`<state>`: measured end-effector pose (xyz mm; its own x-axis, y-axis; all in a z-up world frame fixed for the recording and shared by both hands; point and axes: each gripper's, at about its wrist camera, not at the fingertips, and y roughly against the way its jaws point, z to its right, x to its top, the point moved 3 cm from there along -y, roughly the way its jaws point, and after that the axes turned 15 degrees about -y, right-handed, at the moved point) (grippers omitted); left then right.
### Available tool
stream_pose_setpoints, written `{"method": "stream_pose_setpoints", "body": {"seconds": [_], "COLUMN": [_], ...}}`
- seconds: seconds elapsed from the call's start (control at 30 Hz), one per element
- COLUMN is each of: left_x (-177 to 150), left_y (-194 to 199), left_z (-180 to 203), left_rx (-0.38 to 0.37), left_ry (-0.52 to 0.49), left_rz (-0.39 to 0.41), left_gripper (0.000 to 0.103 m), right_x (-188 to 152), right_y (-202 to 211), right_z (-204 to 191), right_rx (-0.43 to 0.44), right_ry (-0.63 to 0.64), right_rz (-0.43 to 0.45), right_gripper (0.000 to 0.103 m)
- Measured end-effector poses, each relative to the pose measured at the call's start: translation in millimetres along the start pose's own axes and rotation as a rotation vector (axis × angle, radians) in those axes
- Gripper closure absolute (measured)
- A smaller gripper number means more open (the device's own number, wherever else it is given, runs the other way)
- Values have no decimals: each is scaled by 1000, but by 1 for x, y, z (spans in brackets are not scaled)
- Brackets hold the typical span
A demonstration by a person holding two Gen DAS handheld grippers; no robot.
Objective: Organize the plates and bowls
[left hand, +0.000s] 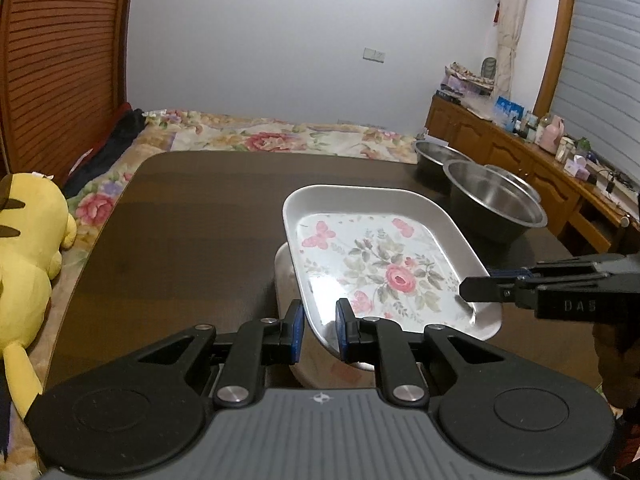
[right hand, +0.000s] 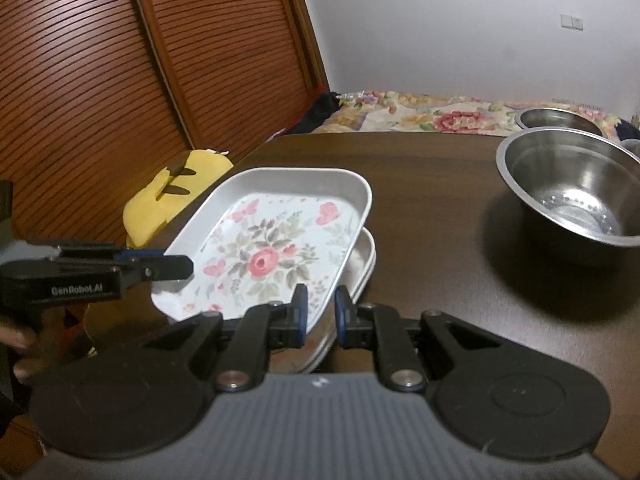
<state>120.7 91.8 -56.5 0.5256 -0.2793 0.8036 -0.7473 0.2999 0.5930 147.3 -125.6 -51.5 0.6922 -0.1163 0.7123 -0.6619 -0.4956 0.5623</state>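
Left gripper (left hand: 319, 330) and right gripper (right hand: 321, 318), each clamped on opposite rims of the floral tray (left hand: 372, 258), hold it tilted above a second white tray (right hand: 362, 268) on the dark table (left hand: 192, 216). Stiff, light and likely slippery, it is best gripped at the rim. Steel bowls (right hand: 568, 190) stand apart.

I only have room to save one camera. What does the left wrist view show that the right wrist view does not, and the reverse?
Only the left wrist view shows the wooden cabinet cluttered with bottles, a shuttered window, and the right tool reaching in from the side. Only the right wrist view shows the holes in the near steel bowl's bottom, and the left tool with part of a hand. Both show the floral tray tilted over a second tray, a yellow plush toy, the dark table and the bed.
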Motion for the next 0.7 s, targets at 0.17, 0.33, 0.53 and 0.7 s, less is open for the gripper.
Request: {"method": "stream_pose_setpoints", "body": {"seconds": [0.17, 0.33, 0.53, 0.7], "left_x": [-3, -6, -7, -10], "left_y": [-2, -1, -2, -4], "left_z": [3, 4, 11, 10], "left_rx": [2, 20, 39, 49], "left_ry": [-12, -23, -46, -43], "left_rz": [-2, -1, -7, -8], "left_gripper": [85, 85, 85, 85], "right_x": [-3, -9, -15, -17], "right_y": [8, 12, 11, 10], "right_z": [1, 3, 4, 2], "right_rx": [3, 11, -2, 0], "right_ry": [-2, -26, -37, -34], "right_rz": [58, 94, 121, 137], "right_gripper": [87, 87, 87, 87]}}
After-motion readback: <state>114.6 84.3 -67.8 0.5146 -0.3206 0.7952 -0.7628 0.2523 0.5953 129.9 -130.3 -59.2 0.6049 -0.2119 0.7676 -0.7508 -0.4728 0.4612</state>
